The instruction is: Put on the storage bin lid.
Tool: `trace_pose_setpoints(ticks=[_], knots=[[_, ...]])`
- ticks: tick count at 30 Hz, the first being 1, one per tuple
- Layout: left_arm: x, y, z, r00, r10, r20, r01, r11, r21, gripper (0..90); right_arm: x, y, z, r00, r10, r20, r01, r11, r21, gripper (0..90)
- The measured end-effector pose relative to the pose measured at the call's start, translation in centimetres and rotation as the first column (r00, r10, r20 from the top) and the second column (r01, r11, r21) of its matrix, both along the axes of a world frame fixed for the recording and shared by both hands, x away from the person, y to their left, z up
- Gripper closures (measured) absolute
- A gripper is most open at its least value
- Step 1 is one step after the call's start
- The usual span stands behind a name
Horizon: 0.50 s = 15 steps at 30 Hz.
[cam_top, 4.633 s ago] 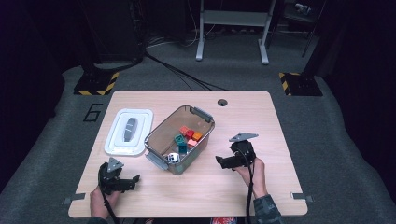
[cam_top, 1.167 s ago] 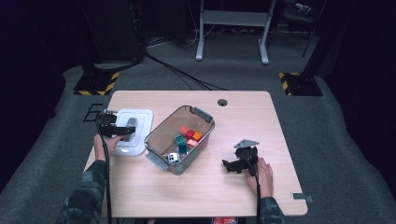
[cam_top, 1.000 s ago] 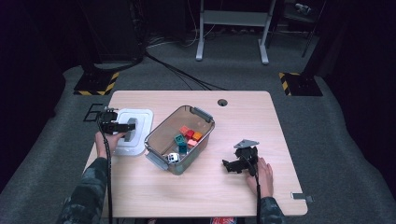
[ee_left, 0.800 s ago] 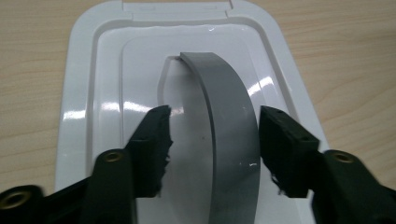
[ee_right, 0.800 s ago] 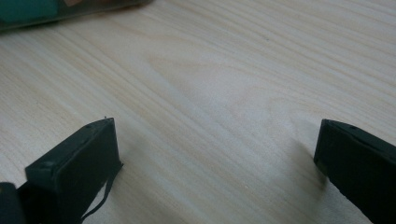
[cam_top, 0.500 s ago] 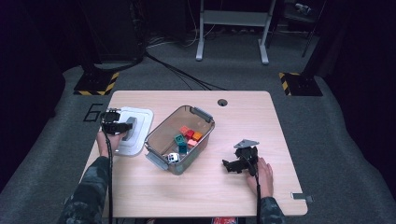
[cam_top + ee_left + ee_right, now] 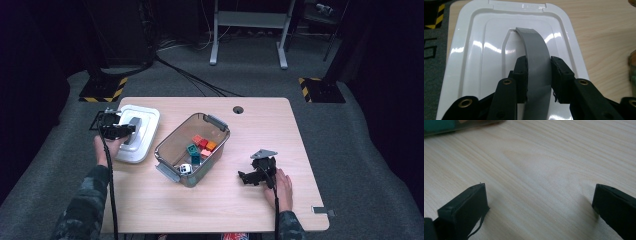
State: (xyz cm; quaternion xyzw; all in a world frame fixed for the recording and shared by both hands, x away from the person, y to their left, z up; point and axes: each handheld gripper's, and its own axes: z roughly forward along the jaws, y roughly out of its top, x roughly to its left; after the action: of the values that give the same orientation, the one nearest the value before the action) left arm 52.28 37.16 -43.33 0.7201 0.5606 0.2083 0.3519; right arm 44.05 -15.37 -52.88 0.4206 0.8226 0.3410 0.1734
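From the high view, the white lid (image 7: 135,134) lay flat at the left end of the table (image 7: 260,215), just beside a clear bin (image 7: 170,150) holding coloured blocks (image 7: 202,146) and a white die (image 7: 185,169), with the left gripper (image 7: 129,129) reaching over the lid from the table's left edge. That view was too distant to show how the jaws met the lid. The left gripper view supplied this: the left gripper (image 7: 538,75) was clenched on the grey handle (image 7: 536,62), an arched strap rising from the lid's recessed middle, with one black pad pressed against each side of the strap. The white lid (image 7: 474,57) spread out beneath the jaws, with bare wood to its right. The high view showed the right gripper (image 7: 250,177) low over the table on the right, well apart from the bin, the person's hand (image 7: 283,186) behind it. The right gripper view showed what the high view could not: the right gripper (image 7: 539,202) stood released, jaws spread wide with bare wood grain between them and nothing held, an edge of the bin visible at the top left corner.
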Motion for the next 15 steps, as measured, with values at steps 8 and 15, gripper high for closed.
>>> trace_pose_setpoints(ticks=[8, 15], knots=[[-0.4, 0.0, 2.9, 0.999, -0.018, 0.041, 0.019, 0.9994, -0.028, 68.1, 0.0, 0.0, 0.0, 1.0, 0.001, 0.0, -0.001, 1.0, -0.001, 0.0], [-0.6, -0.2, 5.1, 0.9972, -0.044, 0.06, 0.046, 0.9985, -0.029, 68.1, 0.0, 0.0, 0.0, 1.0, 0.002, 0.003, -0.002, 1.0, -0.001, 0.0]])
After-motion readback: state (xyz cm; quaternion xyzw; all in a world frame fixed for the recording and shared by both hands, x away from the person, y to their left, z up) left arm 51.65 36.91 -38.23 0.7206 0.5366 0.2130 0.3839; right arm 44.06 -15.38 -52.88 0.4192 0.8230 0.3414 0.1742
